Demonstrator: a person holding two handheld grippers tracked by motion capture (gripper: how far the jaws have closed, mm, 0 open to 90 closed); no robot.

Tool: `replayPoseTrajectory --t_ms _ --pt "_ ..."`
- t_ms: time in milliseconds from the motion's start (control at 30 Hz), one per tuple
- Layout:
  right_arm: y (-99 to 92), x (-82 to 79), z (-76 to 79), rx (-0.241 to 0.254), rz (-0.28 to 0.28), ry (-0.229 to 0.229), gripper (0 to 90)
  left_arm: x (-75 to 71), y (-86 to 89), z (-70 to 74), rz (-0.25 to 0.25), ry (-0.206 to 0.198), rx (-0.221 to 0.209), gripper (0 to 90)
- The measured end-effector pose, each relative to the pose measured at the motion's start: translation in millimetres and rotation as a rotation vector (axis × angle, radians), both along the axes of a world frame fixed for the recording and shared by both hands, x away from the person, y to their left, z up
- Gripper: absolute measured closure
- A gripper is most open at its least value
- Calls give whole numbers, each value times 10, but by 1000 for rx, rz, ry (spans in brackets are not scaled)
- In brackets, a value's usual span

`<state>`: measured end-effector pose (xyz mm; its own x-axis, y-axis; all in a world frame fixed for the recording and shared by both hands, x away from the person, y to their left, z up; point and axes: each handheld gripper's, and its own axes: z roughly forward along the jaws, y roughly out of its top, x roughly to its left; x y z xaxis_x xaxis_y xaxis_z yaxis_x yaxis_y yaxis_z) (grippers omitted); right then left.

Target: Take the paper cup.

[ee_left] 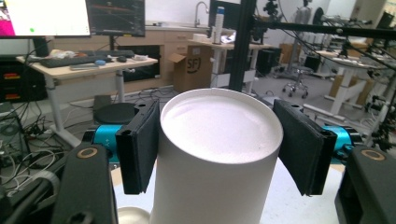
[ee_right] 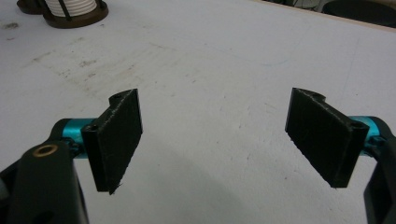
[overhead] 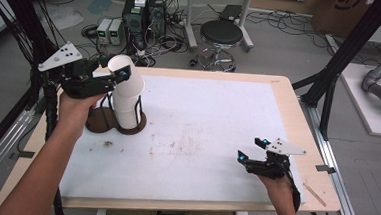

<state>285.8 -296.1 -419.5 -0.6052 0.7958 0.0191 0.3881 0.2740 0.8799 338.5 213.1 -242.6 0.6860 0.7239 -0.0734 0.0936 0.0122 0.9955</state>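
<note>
Left gripper point(ee_left: 219, 149) clamps the white cup point(ee_left: 219, 154); right gripper point(ee_right: 231, 140) gapes empty; box reads "SFI" point(ee_left: 193, 65).

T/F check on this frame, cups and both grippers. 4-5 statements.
1. The left gripper is shut on the white cup. True: both pads press on its sides near the closed end.
2. The right gripper holds a cup. False: its jaws stand open with nothing between them, over the bare white table.
3. The held cup sits tilted above a stack of white cups. True in the high view.
4. The stack stands loose on the table. False: it stands in a brown holder with black upright rods.
5. The held cup's open mouth faces the left gripper's camera. False: the closed bottom faces it.
</note>
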Motion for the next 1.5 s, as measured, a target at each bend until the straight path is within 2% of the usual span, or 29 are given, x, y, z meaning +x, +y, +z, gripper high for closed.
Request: replayPoseTrajectory --t_ms 333,533,900,967,1067,1333,1500 --pt "21 3 -6 0 7 5 190 -103 -241 14 -82 -10 24 344" --pt "30 3 -4 2 16 6 190 -129 -380 -41 -127 -6 50 345" --pt "93 36 0 26 55 18 190 -153 -643 -380 -224 24 52 345" --pt "108 45 2 39 69 22 190 -164 -691 -429 -239 18 65 345" --pt "128 49 6 38 76 19 190 -184 -747 -498 -261 13 57 345" --pt "132 75 18 48 73 7 189 -210 -821 -671 -286 32 53 345" --pt "171 67 7 49 114 41 189 -228 -872 -782 -298 51 48 345"
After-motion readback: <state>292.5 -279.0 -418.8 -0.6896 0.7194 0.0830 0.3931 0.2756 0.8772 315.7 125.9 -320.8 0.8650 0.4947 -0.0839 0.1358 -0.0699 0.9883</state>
